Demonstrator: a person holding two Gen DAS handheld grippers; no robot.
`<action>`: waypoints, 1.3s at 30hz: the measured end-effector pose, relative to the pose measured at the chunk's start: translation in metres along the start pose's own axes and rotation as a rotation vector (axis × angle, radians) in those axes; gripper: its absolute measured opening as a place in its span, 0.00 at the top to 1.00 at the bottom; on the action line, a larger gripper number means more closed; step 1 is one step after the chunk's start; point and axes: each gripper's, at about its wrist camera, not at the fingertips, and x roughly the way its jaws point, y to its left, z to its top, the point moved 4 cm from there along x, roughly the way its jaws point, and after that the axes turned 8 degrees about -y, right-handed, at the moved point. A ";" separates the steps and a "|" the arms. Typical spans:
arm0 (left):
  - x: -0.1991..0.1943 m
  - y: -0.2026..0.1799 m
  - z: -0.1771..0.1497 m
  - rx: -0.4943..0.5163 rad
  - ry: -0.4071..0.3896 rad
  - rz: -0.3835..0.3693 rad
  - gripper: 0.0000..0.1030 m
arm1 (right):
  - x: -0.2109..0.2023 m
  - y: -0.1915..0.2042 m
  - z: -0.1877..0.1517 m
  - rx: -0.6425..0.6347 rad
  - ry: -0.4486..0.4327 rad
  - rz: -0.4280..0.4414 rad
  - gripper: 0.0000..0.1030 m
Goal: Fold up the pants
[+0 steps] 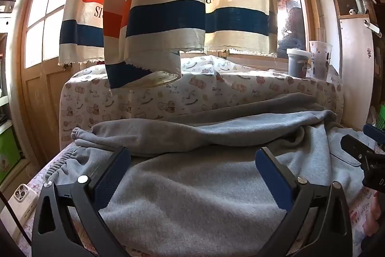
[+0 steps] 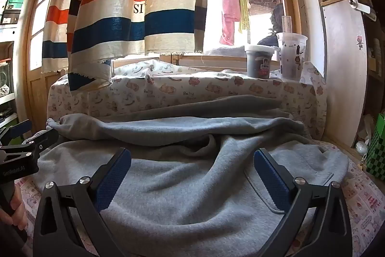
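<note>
- A white phone [image 1: 20, 196] lies on the patterned bench cover [image 1: 154, 98], just left of the grey pants [image 1: 192, 184].
- The pants lie across the bench, their gathered cuffs [image 1: 60, 160] at the left end and a pocket seam toward the right end.
- One leg appears to be laid over the other along the far side of the pants, so a first lengthwise fold looks done; it is rumpled, and the end-to-end folds seem left to do.
- The left tool [image 1: 192, 160] hovers over the left half of the pants, its jaws spread wide with nothing between them.
- The right tool [image 2: 192, 160] hovers over the right half of the pants, near the pocket, equally wide and empty.
- Beyond the pants a covered ledge rises, carrying a dark tub [image 2: 258, 62] and a printed cup [image 2: 290, 56] at its right end.
- A striped curtain [image 2: 134, 4] hangs above the ledge, left of the tub.
- Open room looks narrow: bench cover shows only beside the ends of the pants.
</note>
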 end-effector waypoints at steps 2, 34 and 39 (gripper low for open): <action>0.001 0.002 0.000 -0.004 0.001 -0.004 0.00 | 0.000 0.000 0.000 0.005 -0.003 0.002 0.01; -0.005 -0.003 0.000 0.018 -0.013 0.002 0.00 | 0.000 0.003 -0.001 0.003 0.000 0.006 0.01; -0.005 -0.002 0.000 0.019 -0.014 0.001 0.00 | 0.000 0.002 -0.001 0.003 0.001 0.006 0.01</action>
